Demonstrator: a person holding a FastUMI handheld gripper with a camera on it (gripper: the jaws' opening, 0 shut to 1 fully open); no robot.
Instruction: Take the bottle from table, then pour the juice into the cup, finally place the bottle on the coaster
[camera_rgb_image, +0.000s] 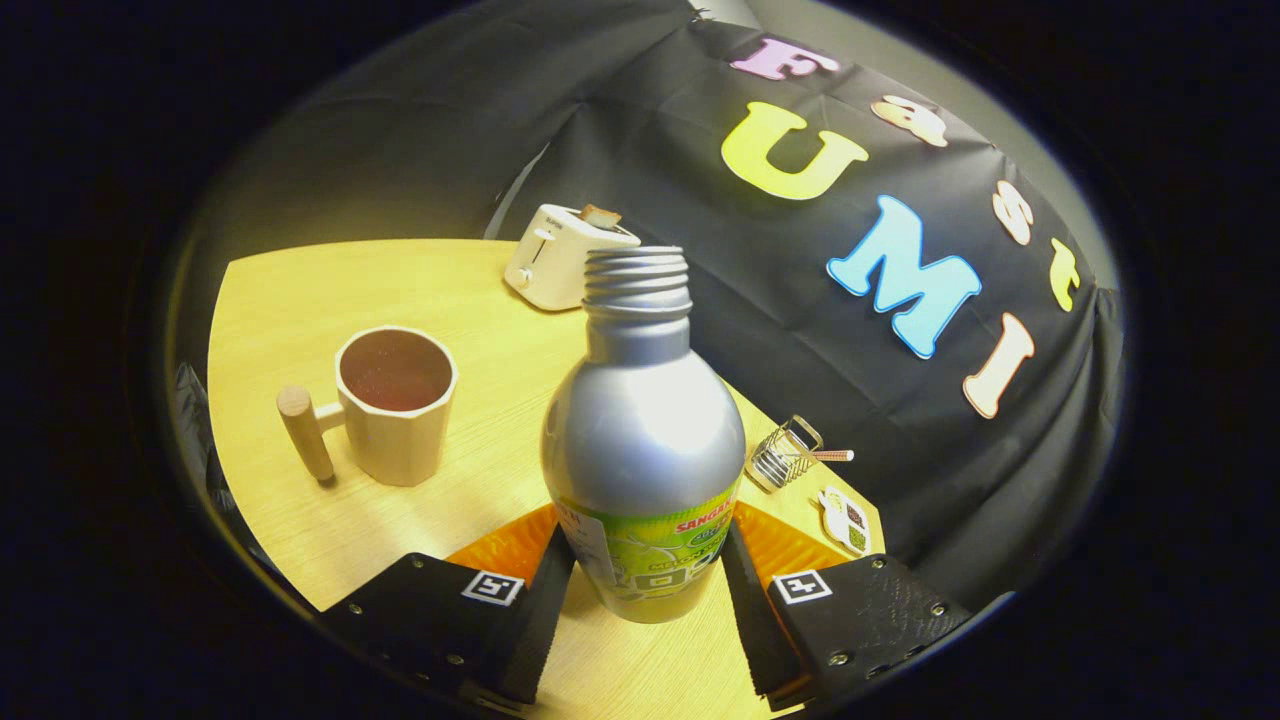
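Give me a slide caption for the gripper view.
Fingers clamp the uncapped silver bottle beside the cup.

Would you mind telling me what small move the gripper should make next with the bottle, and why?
Probably lift and carry it toward the cup. The gripper has both fingers pressed on the bottle, which is uncapped and upright, while the cup stands beyond the fingers, off to the left.

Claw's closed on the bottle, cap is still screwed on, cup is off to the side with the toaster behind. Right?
Not quite: the gripper view shows the bottle uncapped, its neck threads bare. The rest holds: claw grips it, cup to the side, toaster beyond.
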